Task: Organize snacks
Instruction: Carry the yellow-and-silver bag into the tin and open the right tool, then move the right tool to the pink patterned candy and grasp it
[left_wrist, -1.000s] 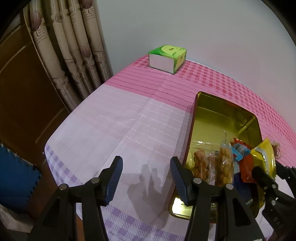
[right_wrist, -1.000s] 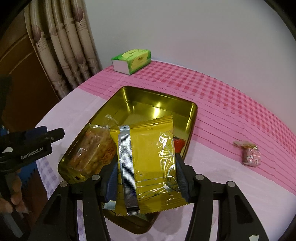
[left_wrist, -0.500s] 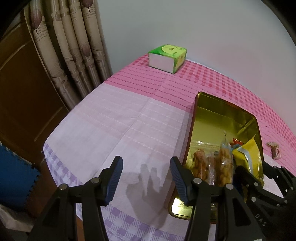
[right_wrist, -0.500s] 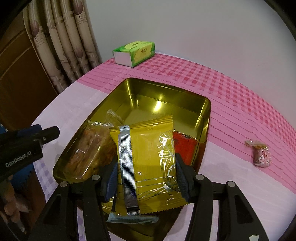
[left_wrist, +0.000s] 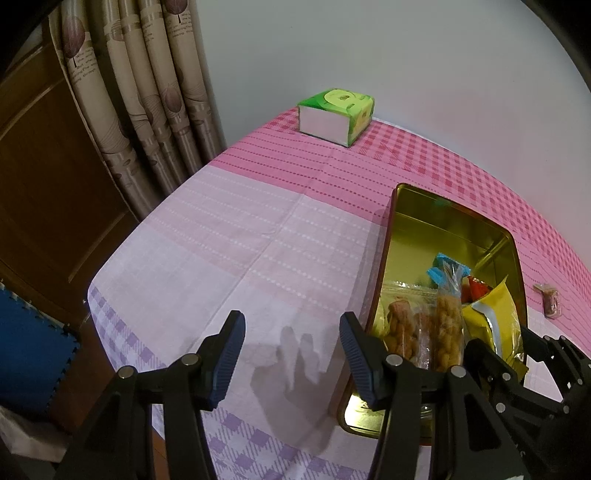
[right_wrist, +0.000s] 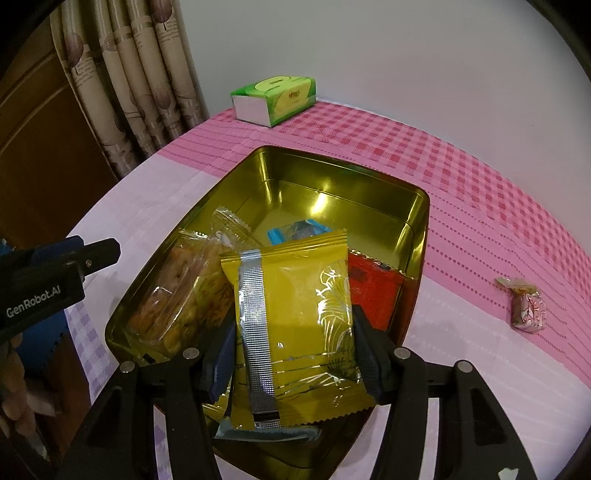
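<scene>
Two grippers work at the near edge of a table under a pink checked cloth (left_wrist: 258, 229). Right gripper (right_wrist: 295, 354): its jaws have just been opening a little, yet both pads remain against the sides of a yellow packet (right_wrist: 295, 325), which stands tilted between them over the near end of a gold tin (right_wrist: 332, 192). Left gripper (left_wrist: 291, 354): jaws about half open, nothing between them, poised over bare cloth just left of the tin. Inside the tin, clear bags of fried snacks (right_wrist: 184, 299) lie at the near left, a red packet (right_wrist: 373, 291) at the right, and a blue packet (right_wrist: 299, 230) behind the yellow one; the far half of the tin is bare. One small wrapped sweet (right_wrist: 528, 306) lies on the cloth, right of the tin and apart from it. At the far edge, by the wall, sits a green tissue box (right_wrist: 275, 98), with curtains (right_wrist: 129, 81) at the far left.
</scene>
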